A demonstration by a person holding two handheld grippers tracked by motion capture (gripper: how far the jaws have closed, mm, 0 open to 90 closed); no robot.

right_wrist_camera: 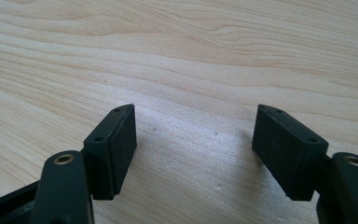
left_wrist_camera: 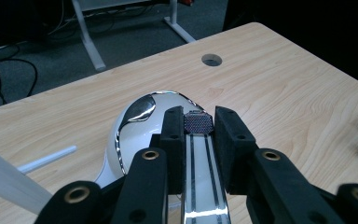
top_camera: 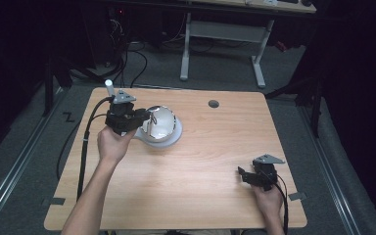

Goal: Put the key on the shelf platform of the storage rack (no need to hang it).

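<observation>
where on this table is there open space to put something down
Bare wood spans the light wooden table between the shiny metal bowl on its white plate and the right tool, plus the far right side past the round cable hole. The left tool crowds the bowl.

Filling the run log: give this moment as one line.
left gripper: shut on metal strip over white bowl | right gripper: open, above wooden table
</observation>
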